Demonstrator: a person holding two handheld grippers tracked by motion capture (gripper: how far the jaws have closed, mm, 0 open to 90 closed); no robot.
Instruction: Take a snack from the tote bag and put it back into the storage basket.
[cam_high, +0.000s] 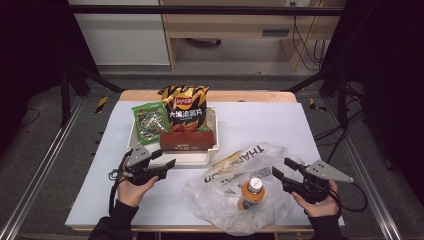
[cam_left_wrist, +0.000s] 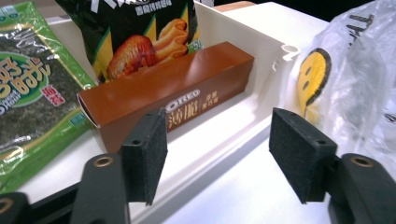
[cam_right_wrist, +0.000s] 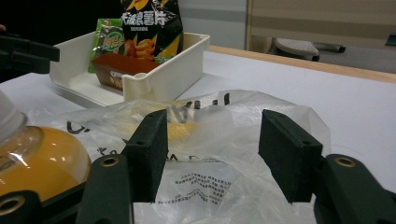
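Note:
A brown Oreo box (cam_high: 187, 141) lies in a white tray (cam_high: 195, 159), in front of a black chip bag (cam_high: 185, 107) and a green seaweed pack (cam_high: 150, 121). My left gripper (cam_high: 166, 158) is open just off the tray's near left edge. In the left gripper view its jaws (cam_left_wrist: 219, 158) stand apart with nothing between them, and the box (cam_left_wrist: 173, 100) lies a little beyond. A clear plastic bag (cam_high: 240, 200) holds an orange bottle (cam_high: 252, 192). My right gripper (cam_high: 281, 166) is open at the bag's right side, and the bag's film (cam_right_wrist: 210, 135) lies in front of its pads.
The tray stands on a white sheet over the table, toward the back middle. The plastic bag spreads over the front middle. A smiley print on the bag (cam_left_wrist: 310, 77) faces the tray. Beyond the table's far edge are a cabinet and cables on the floor.

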